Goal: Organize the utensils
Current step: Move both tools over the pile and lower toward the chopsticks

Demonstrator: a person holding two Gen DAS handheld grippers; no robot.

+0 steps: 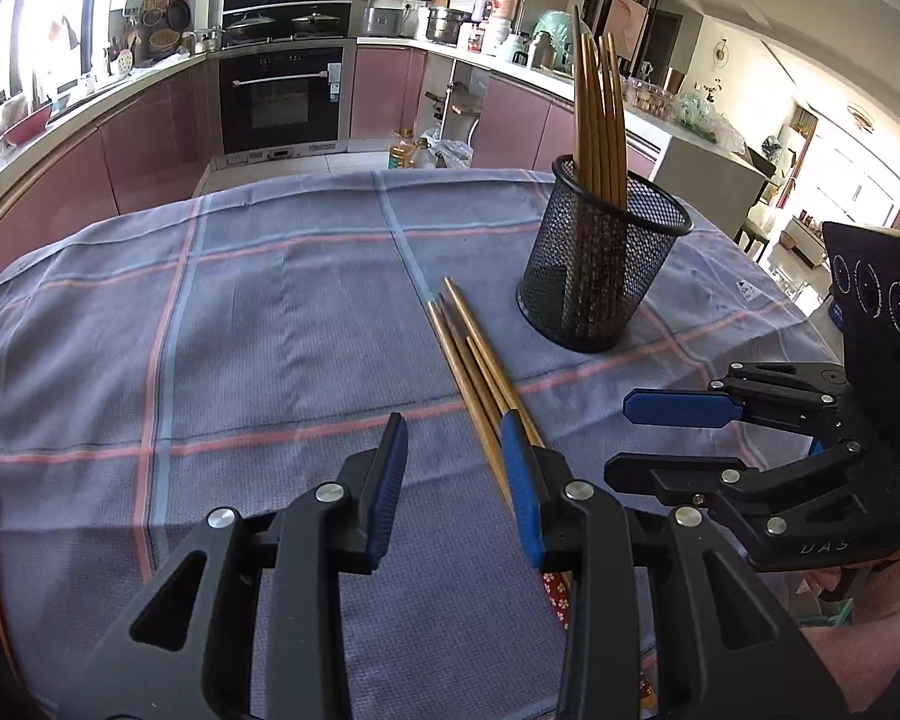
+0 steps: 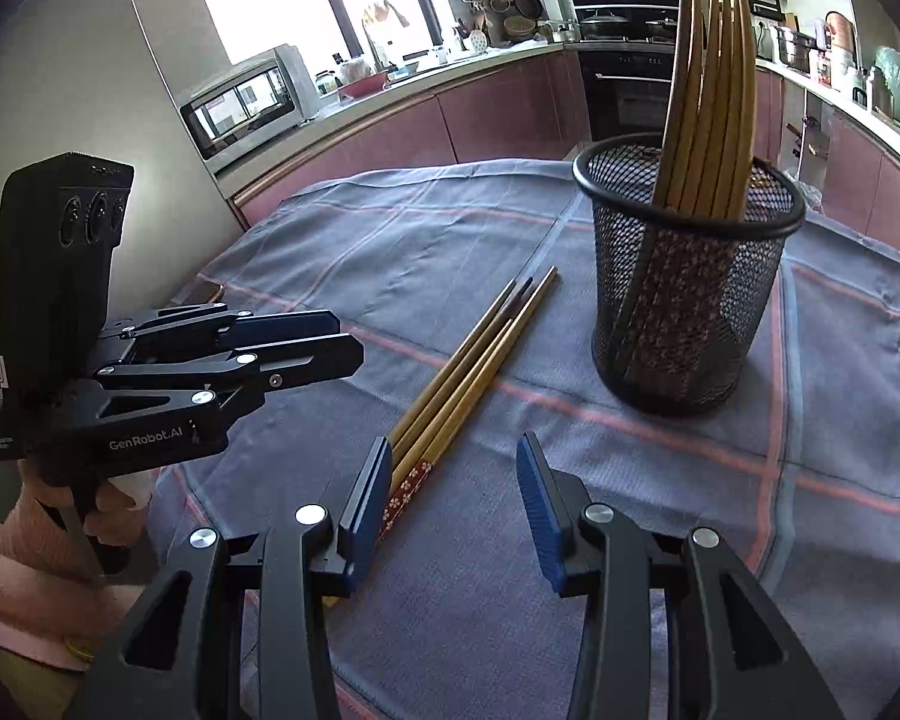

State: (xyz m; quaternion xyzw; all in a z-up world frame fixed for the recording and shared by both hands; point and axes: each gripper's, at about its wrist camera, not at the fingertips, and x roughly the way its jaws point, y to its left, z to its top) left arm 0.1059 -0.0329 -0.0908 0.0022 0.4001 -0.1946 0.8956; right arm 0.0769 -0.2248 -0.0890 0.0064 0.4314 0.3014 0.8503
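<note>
Several loose bamboo chopsticks (image 1: 471, 360) (image 2: 480, 354) lie in a bundle on the blue-grey checked cloth, their red patterned handle ends nearest me. A black mesh cup (image 1: 600, 264) (image 2: 690, 300) stands upright behind them to the right, holding several more chopsticks (image 1: 597, 108) (image 2: 708, 90) tips up. My left gripper (image 1: 453, 438) (image 2: 348, 339) is open just above the cloth, with the bundle passing under its right finger. My right gripper (image 2: 455, 462) (image 1: 630, 438) is open too, the bundle's handle ends beside and under its left finger. Nothing sits between either pair of pads.
The checked cloth (image 1: 240, 330) covers a rounded table whose far edge drops to the kitchen floor. A phone (image 2: 204, 291) lies at the table's left rim. Pink cabinets and an oven (image 1: 282, 96) line the back. A person's pink-sleeved hands hold both grippers.
</note>
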